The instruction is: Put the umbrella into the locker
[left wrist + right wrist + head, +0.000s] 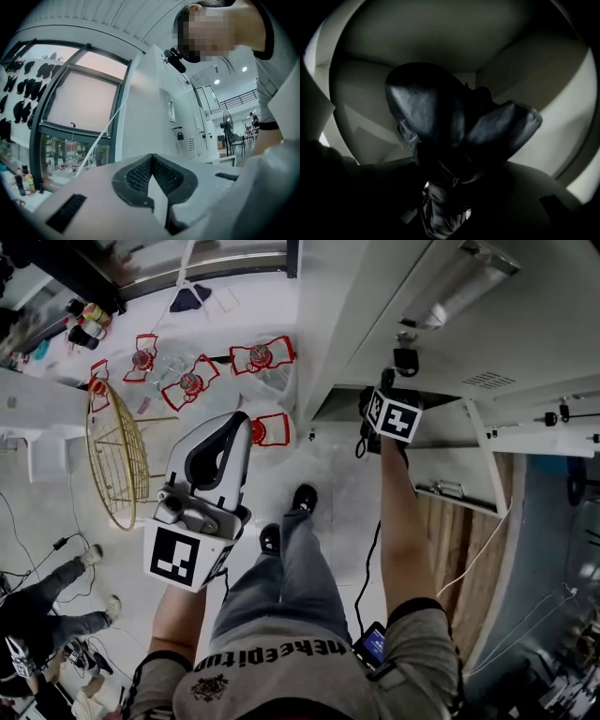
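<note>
The black folded umbrella (454, 136), wrapped in its shiny fabric sleeve, is clenched near its lower end by the fingers of the right gripper (392, 413). It is held inside the open compartment of the white metal locker (366, 324), with its free end pointed toward the dim back wall. Judged from this, the placing step is in hand. The umbrella is best carried deeper until its whole length is past the compartment's rim, then lowered onto the compartment floor and only then released. The gripper is then best drawn straight out, so that the sleeve is not dragged back with it. Outside the locker, beside the person's leg, the left gripper (225, 442) is kept with its fingers closed together on nothing. In the head view the umbrella is hidden within the locker, so it cannot be told whether it touches the compartment's floor or walls. In the right gripper view the fingers are lost in shadow, and the umbrella's near end is cut off at the lower edge.
</note>
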{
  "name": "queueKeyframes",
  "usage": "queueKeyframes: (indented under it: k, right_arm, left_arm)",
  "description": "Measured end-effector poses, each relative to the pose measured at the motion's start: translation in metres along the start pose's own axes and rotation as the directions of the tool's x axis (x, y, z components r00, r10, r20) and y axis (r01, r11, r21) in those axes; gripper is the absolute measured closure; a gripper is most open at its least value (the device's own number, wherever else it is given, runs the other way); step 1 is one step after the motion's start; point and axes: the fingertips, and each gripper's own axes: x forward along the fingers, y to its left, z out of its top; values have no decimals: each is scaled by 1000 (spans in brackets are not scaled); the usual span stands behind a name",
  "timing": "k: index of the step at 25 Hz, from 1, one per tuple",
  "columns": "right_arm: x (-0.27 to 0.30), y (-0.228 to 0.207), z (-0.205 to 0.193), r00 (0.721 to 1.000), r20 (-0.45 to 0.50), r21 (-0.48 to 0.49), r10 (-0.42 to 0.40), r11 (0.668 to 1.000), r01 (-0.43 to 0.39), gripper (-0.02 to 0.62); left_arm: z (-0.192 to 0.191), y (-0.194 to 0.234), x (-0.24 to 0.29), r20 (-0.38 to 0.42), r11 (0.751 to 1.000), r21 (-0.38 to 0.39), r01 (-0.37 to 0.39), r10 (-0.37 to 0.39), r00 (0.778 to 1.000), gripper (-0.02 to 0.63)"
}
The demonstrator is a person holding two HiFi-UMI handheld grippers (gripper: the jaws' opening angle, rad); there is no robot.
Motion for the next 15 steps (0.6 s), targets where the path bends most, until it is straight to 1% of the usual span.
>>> queueKeyframes:
  k: [6,12,15]
  right_arm:
    - [9,-1,4,1000,-7,-12,19,1000,-19,344]
    - [14,-4,7,999,-28,42,30,999,-29,342]
    - [13,-2,8,999,-12,50,43,998,-42,336]
  left_arm:
    - [-2,0,3,-3,1000,1,-1,1,1000,603]
    - [-6,-4,3,-13,1000,-1,4,-4,1000,603]
    - [-5,-5,3,0,1000,-1,8,-8,1000,603]
